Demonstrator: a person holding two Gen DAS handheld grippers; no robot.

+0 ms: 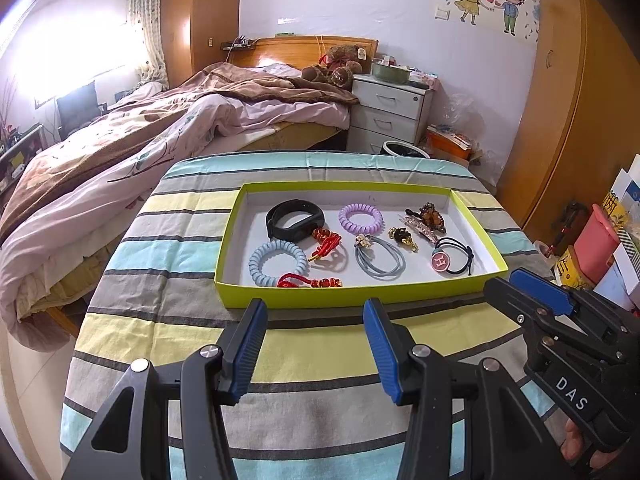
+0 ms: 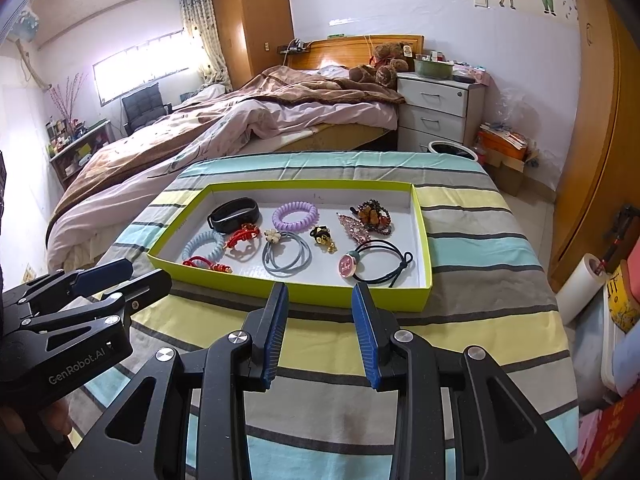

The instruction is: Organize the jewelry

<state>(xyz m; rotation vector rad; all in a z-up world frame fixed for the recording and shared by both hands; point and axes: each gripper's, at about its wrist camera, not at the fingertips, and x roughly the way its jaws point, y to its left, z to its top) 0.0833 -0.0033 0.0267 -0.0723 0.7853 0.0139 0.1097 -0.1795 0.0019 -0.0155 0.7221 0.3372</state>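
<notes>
A lime-green tray (image 1: 356, 294) (image 2: 288, 290) sits on the striped tablecloth. It holds a black band (image 1: 294, 216), a purple coil hair tie (image 1: 360, 218), a pale blue coil tie (image 1: 278, 262), red knotted cords (image 1: 326, 246), grey elastics with a flower (image 1: 378, 256), a gold-black charm (image 1: 402, 238), an amber hair clip (image 1: 428, 218) and a black elastic with a pink round badge (image 1: 452, 258) (image 2: 348, 266). My left gripper (image 1: 315, 308) (image 2: 146, 270) hovers open just short of the tray's near wall. My right gripper (image 2: 320, 290) (image 1: 508, 280) stands open beside it, nothing between its pads.
The striped tablecloth (image 1: 304, 360) drops off at the left and far edges. Beyond lie an unmade bed (image 1: 168, 132) and a white nightstand (image 1: 390, 110). A wooden wardrobe (image 1: 580, 120) and stacked boxes (image 1: 600, 248) crowd the right side.
</notes>
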